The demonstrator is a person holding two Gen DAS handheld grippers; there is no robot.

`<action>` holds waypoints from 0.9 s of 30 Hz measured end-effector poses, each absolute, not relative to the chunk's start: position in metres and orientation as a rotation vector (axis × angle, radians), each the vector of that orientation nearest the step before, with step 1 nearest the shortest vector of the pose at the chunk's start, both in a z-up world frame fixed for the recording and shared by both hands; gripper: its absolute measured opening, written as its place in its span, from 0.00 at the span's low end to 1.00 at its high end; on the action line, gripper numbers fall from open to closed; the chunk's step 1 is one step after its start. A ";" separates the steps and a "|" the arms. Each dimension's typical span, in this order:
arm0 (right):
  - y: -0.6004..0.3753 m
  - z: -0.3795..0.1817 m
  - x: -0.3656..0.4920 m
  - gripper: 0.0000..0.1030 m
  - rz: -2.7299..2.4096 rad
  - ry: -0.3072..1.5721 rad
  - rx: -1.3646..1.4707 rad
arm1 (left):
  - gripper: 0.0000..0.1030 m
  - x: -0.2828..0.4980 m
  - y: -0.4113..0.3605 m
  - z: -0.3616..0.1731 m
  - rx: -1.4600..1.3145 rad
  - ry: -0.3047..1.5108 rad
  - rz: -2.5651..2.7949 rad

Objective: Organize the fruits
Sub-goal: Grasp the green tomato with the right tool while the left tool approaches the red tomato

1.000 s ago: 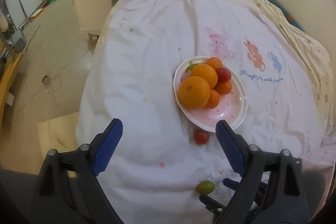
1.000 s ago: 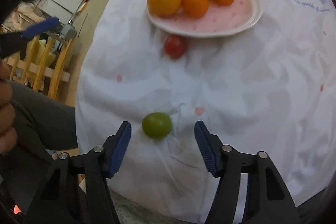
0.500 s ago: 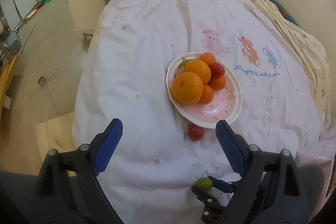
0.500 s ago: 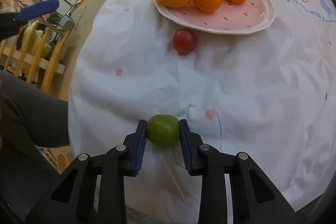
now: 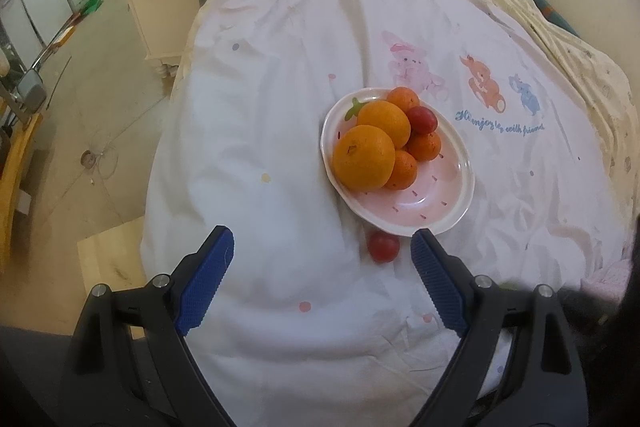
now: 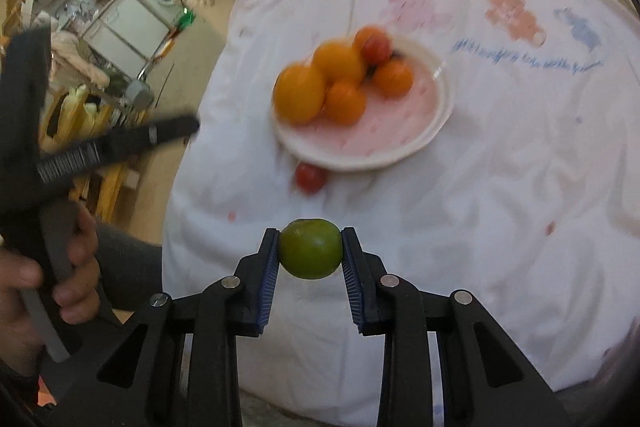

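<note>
My right gripper (image 6: 310, 254) is shut on a small green fruit (image 6: 310, 247), held above the white cloth. Beyond it a pink plate (image 6: 404, 131) carries two big oranges (image 6: 299, 99), smaller orange fruits and a red one. A loose red fruit (image 6: 309, 177) lies on the cloth just before the plate's near rim. In the left wrist view my left gripper (image 5: 322, 267) stands open over the cloth with nothing between its fingers. The same red fruit (image 5: 383, 246) lies near its right finger, and the plate (image 5: 436, 195) sits just beyond.
The white cloth (image 5: 280, 131) with cartoon animals covers a rounded surface that drops off at the left to the floor. A wooden board (image 5: 108, 259) lies low at the left. A hand (image 6: 76, 259) holds the left gripper's handle at the left of the right wrist view.
My right gripper closed on the green fruit and lifted it off the cloth. The left gripper stayed open and hardly moved.
</note>
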State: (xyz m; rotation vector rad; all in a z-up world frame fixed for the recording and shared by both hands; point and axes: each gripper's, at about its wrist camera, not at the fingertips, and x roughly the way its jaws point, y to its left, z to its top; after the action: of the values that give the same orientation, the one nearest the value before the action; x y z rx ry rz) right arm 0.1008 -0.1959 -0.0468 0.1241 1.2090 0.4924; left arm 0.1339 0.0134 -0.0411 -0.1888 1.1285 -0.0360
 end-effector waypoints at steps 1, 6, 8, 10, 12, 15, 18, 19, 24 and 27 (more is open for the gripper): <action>-0.201 -0.042 0.105 0.31 0.486 1.197 0.125 | 0.86 0.134 0.012 -0.043 -0.184 1.131 -0.038; -0.218 -0.028 0.128 0.31 0.452 1.137 0.147 | 0.86 0.135 0.001 -0.053 -0.134 1.158 -0.055; -0.228 -0.026 0.133 0.31 0.444 1.120 0.174 | 0.86 0.135 -0.003 -0.059 -0.116 1.170 -0.056; -0.236 -0.028 0.135 0.31 0.443 1.109 0.219 | 0.86 0.135 -0.006 -0.065 -0.094 1.183 -0.055; -0.247 -0.033 0.137 0.31 0.437 1.111 0.291 | 0.86 0.135 -0.009 -0.071 -0.075 1.196 -0.058; -0.260 -0.037 0.138 0.31 0.407 1.116 0.364 | 0.86 0.136 -0.021 -0.084 -0.048 1.225 -0.092; -0.270 -0.034 0.138 0.31 0.385 1.101 0.396 | 0.82 0.138 -0.039 -0.097 0.020 1.242 -0.114; -0.272 -0.034 0.139 0.31 0.384 1.099 0.409 | 0.80 0.139 -0.046 -0.102 0.041 1.248 -0.127; -0.280 -0.039 0.142 0.31 0.374 1.111 0.450 | 0.59 0.147 -0.065 -0.119 0.060 1.260 -0.159; -0.283 -0.042 0.144 0.31 0.367 1.121 0.460 | 0.54 0.153 -0.077 -0.127 0.109 1.262 -0.175</action>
State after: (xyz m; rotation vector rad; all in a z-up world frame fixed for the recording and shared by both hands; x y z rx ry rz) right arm 0.1443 -0.2831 -0.0421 0.4598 1.1208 0.3674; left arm 0.1526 -0.0772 -0.1269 0.1088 1.2619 -0.1750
